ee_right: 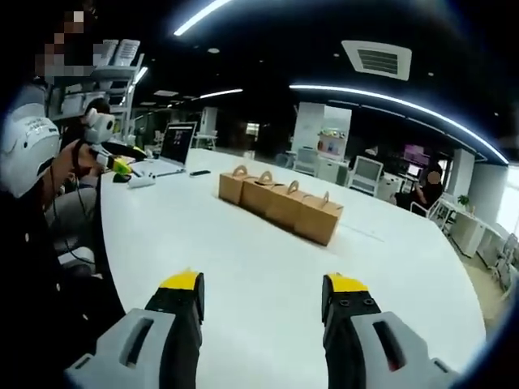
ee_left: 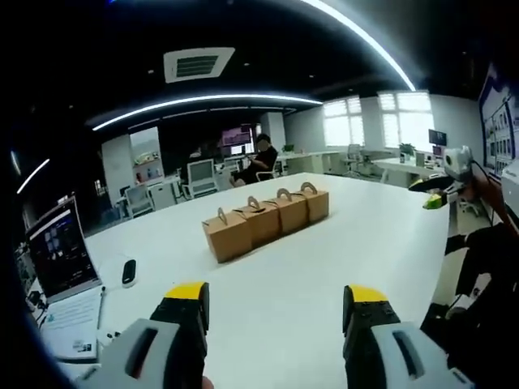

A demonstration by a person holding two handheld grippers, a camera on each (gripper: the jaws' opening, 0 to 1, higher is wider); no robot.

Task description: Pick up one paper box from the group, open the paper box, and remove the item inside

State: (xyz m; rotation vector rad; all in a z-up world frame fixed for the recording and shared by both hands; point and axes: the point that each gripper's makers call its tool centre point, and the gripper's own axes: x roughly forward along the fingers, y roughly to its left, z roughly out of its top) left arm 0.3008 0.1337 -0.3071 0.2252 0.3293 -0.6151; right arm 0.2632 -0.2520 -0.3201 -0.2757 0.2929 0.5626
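Start of task, nothing picked yet. Your left gripper (ee_left: 276,312) has its jaws spread wide with nothing between them; your right gripper (ee_right: 263,304) is the same, wide open and bare. Both hang above the near part of the white table (ee_left: 365,243), well short of the goods.

The four paper boxes (ee_left: 266,219) sit mid-table in a tight row, side walls touching, each with a looped handle on top. In the left gripper view the row runs from near-left to far-right; in the right gripper view it runs from far-left to near-right. So you are looking at it from two sides.

Judgement: take an end box, not a middle one. An end box has one free side wall, so a jaw can go in without shoving a neighbour. The near-left end box (ee_left: 225,233) looks the easiest reach for your left gripper; the near-right end box (ee_right: 319,217) for your right.

Come in level, jaws either side of the body, and close gently, since thin card will likely dent. Draw it away from the row before lifting, then use the other gripper on the handle flaps.

Laptop (ee_left: 57,259) and mouse (ee_left: 129,272) lie at the table's left edge, well apart from the boxes. A seated person (ee_left: 261,159) is beyond the far end.
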